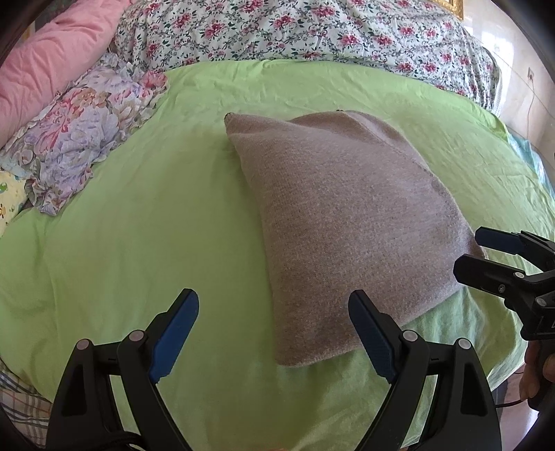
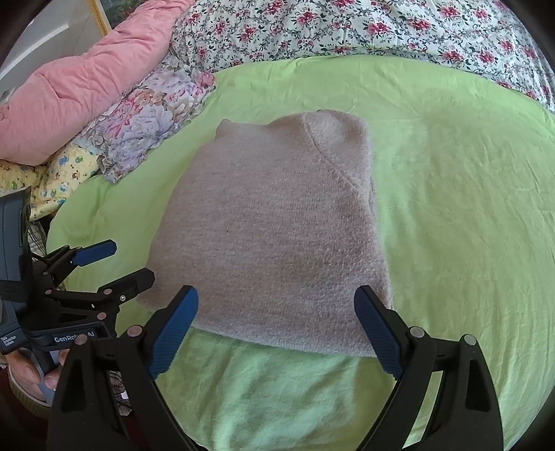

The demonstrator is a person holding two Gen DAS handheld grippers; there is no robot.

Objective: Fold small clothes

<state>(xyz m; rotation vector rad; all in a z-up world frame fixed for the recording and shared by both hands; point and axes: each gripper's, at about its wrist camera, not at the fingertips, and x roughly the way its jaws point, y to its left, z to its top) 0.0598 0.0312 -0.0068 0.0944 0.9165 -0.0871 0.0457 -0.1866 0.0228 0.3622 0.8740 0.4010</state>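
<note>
Hovering over the bed, both tools empty. Left gripper [image 1: 274, 333] has its jaws spread wide with nothing between them; the sweater [image 1: 347, 222] lies just ahead and to its right, the near corner almost under the right-hand jaw. Right gripper [image 2: 277, 333] is likewise released and bare, with the sweater's near hem directly ahead, spanning the gap between its jaws. Each tool shows at the edge of the other's view, near each other at the near hem. Sweater is a beige knit, already folded into a thick, roughly square bundle, flat on the green sheet [image 1: 121, 243]. Judged soft, light, floppy, layers likely to slide apart if lifted by one ply. Best hold: pinch all layers at the two near corners. Farther off: flowered quilt [image 1: 312, 31], pink comforter [image 1: 45, 59], ruffled pillow [image 1: 86, 128] to the left.
</note>
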